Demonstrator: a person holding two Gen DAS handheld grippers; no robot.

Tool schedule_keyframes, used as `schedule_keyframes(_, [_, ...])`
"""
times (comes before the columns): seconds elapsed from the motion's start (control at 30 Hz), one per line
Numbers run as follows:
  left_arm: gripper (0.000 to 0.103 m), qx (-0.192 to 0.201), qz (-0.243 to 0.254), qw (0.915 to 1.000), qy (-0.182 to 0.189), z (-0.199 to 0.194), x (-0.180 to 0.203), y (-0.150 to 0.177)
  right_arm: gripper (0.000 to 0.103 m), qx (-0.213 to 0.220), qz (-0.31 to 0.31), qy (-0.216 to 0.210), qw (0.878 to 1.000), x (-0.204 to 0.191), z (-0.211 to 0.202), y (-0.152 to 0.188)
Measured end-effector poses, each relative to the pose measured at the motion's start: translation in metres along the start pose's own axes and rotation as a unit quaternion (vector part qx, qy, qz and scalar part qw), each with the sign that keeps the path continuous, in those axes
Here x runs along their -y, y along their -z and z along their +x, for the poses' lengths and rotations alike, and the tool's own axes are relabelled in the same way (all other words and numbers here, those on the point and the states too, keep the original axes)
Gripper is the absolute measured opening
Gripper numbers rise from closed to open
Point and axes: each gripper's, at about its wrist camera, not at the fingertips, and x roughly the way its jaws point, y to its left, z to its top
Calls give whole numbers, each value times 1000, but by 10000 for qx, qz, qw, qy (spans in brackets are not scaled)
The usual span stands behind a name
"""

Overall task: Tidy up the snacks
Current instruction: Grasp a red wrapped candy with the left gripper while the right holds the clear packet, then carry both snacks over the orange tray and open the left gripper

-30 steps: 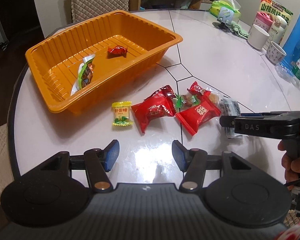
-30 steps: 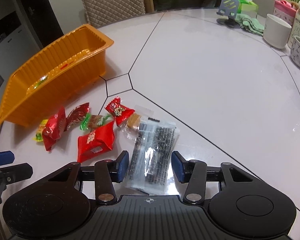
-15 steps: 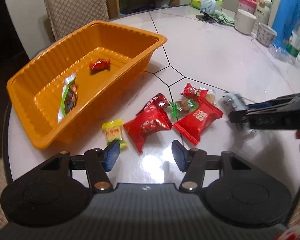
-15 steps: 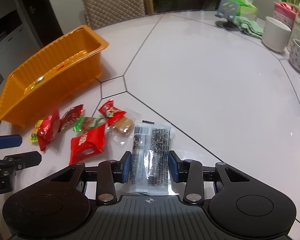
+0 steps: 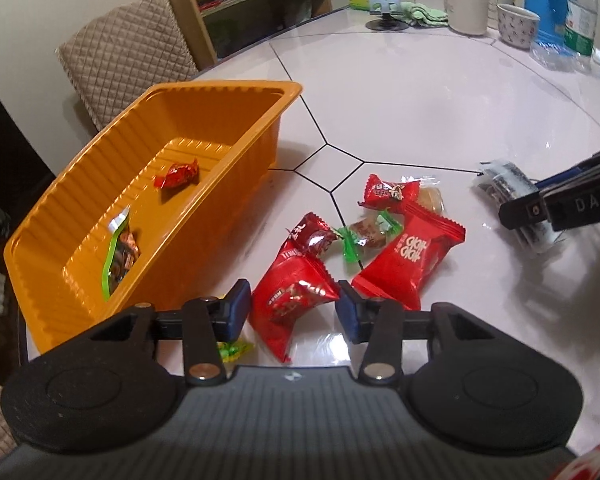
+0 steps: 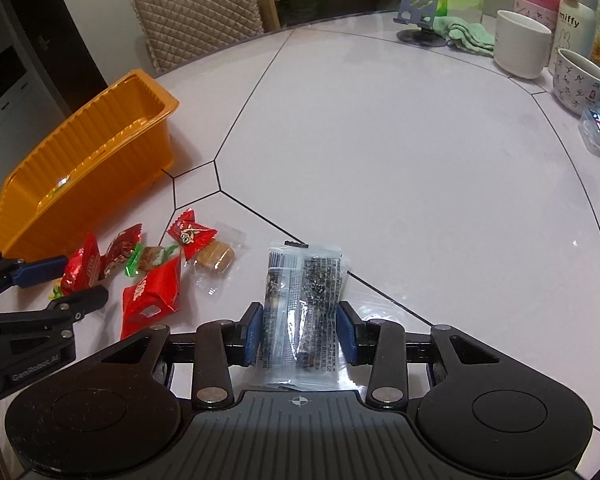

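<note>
My left gripper (image 5: 292, 312) points down at the table, its jaws closing around a red snack packet (image 5: 292, 296); the blue pads sit just at its sides without a clear squeeze. A yellow-green candy (image 5: 232, 350) peeks out under its left finger. My right gripper (image 6: 300, 332) is shut on a clear packet with dark filling (image 6: 304, 300) that lies on the table. Between the two lie a bigger red packet (image 5: 412, 260), a dark red candy (image 5: 314, 236), a green-wrapped candy (image 5: 368, 232) and a red cartoon candy (image 5: 388, 192). The orange tray (image 5: 220, 88) holds a red candy (image 5: 178, 174) and a green-edged packet (image 5: 118, 256).
White mugs (image 6: 522, 44), a Miffy flask (image 6: 574, 28), a phone stand (image 6: 420, 12) with green tissues and a cloth line the table's far right edge. A blue jug (image 5: 548, 4) and a bottle (image 5: 582, 4) stand there too. A quilted chair (image 6: 196, 8) is behind the tray.
My left gripper rolled and came down over the red packet, its jaws narrowing around it. My right gripper's jaws drew in onto the clear packet's sides.
</note>
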Motion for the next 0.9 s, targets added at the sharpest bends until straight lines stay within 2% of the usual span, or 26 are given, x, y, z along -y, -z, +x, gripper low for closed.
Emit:
schedule_keyframes(0.13, [38, 77, 37, 9999, -53, -1, 1, 0, 40, 7, 27, 8, 10000, 2, -1, 1])
schedule_keyframes(0.33, [29, 119, -214, 9997, 36, -12, -6, 0, 40, 33, -21, -89, 10000, 2, -5, 1])
schedule_keyframes(0.53, [28, 24, -847, 9960, 292, -26, -18, 5, 40, 90, -92, -214, 9997, 0, -14, 0])
schedule_keyframes(0.77, [27, -51, -1578, 9860, 544, -44, -31, 15, 40, 157, -237, -458, 9985, -9, -28, 2])
schedule_keyframes(0.9, [27, -72, -1815, 9815, 607, -57, -37, 17, 40, 175, -387, -672, 9968, -19, -38, 2])
